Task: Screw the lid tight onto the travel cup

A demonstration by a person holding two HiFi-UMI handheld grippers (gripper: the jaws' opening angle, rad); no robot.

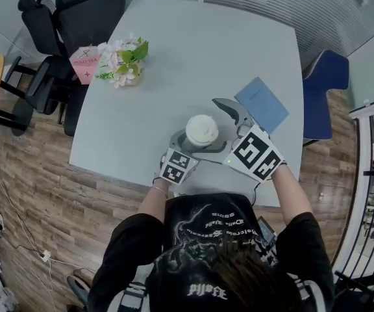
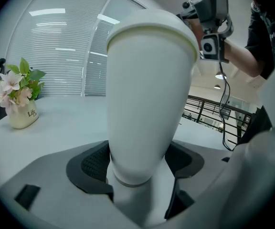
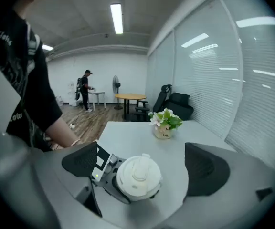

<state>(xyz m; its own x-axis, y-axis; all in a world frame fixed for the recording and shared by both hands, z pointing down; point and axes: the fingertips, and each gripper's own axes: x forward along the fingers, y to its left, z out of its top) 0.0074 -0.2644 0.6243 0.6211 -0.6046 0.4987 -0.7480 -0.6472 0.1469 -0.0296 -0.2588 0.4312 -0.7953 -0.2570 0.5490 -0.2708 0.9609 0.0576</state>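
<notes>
The cup stands upright on the table, near the edge closest to the person, with its white lid on top. The left gripper has its jaws clenched on the cup's narrow lower part, one dark pad pressed against each side.

The right gripper hangs above the cup and to its right in the head view, pointing down at the lid. Its jaws are spread wide, released, with a pad on either side of the lid and well clear of it. Nothing is in its grip.

A blue booklet lies flat on the table just beyond the cup and to its right, partly under the right gripper. A small pot of flowers sits well beyond the cup to the left, near the table's far left corner. Black chairs stand past that corner, and a blue chair stands on the right side of the table.
</notes>
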